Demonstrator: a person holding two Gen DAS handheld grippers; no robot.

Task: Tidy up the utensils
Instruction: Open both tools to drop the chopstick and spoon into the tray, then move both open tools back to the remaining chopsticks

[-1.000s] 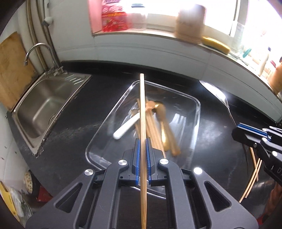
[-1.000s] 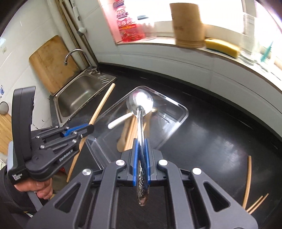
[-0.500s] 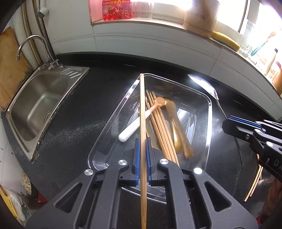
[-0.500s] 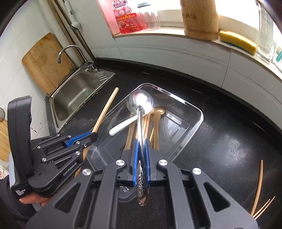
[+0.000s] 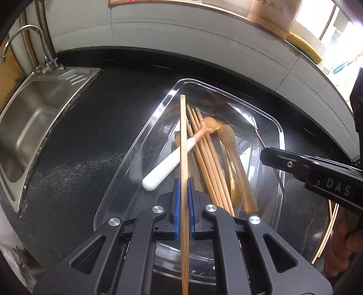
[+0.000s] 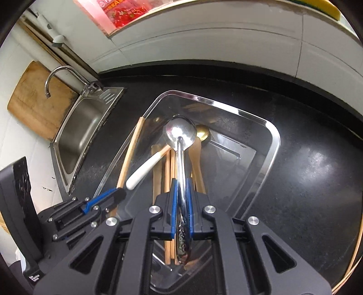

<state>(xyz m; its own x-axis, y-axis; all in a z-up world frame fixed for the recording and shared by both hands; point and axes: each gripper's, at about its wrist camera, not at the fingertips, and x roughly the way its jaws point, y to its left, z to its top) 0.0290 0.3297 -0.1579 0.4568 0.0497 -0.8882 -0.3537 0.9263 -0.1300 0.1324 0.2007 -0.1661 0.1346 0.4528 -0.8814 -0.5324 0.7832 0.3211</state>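
The left gripper [image 5: 184, 188] is clamped on a single wooden chopstick [image 5: 183, 140], held over a clear tray [image 5: 281, 136]. The right gripper [image 6: 181, 188] is clamped on a steel spoon [image 6: 180, 133], bowl forward, also over the tray [image 6: 273, 145]. In the tray lie more chopsticks [image 5: 208, 163], a white-handled spoon [image 5: 165, 168] and an amber spoon [image 5: 236, 163]. The tray sits on a black counter [image 5: 95, 127] beside a steel sink [image 5: 34, 118]. White letters "DAS" [image 5: 334, 189] show on the right gripper's body; a red packet [image 6: 122, 9] has unreadable print.
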